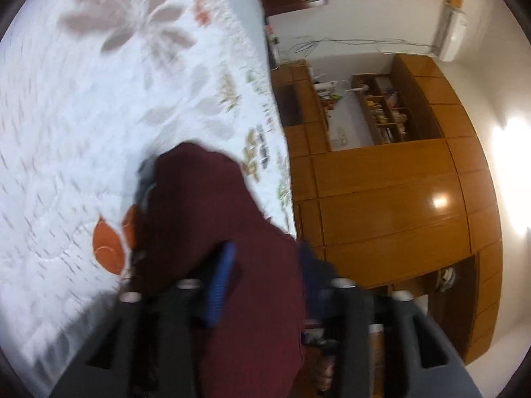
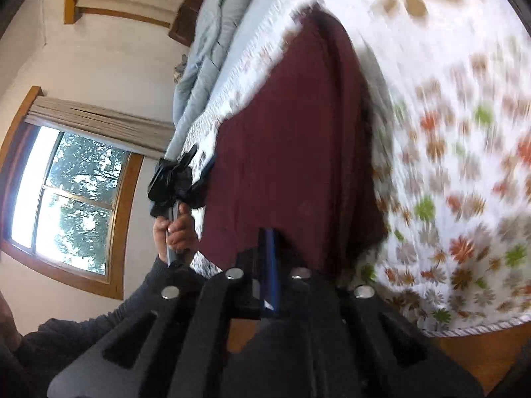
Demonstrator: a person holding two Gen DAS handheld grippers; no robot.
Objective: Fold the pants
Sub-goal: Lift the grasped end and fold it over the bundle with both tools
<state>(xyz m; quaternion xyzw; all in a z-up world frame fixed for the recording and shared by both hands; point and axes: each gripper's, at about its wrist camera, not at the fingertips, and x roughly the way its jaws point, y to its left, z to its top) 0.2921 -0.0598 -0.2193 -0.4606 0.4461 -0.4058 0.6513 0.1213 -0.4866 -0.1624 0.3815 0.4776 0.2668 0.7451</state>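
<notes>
left gripper [image 1: 262, 278] half open around maroon cloth pants [image 2: 285, 139], right gripper [image 2: 268, 265] narrowly pinching them; slack fold could slip loose onto floral quilt [image 2: 464, 165].

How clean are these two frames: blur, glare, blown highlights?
Left wrist view: bedspread smeared by motion blur, pants soft-edged; glare spots on the glossy wardrobe, wall lamp blown out; heavy fisheye bending. Right wrist view: flowered bedspread streaked, worst toward the right edge; window overexposed at its left pane; pants moderately sharp but dark.
</notes>
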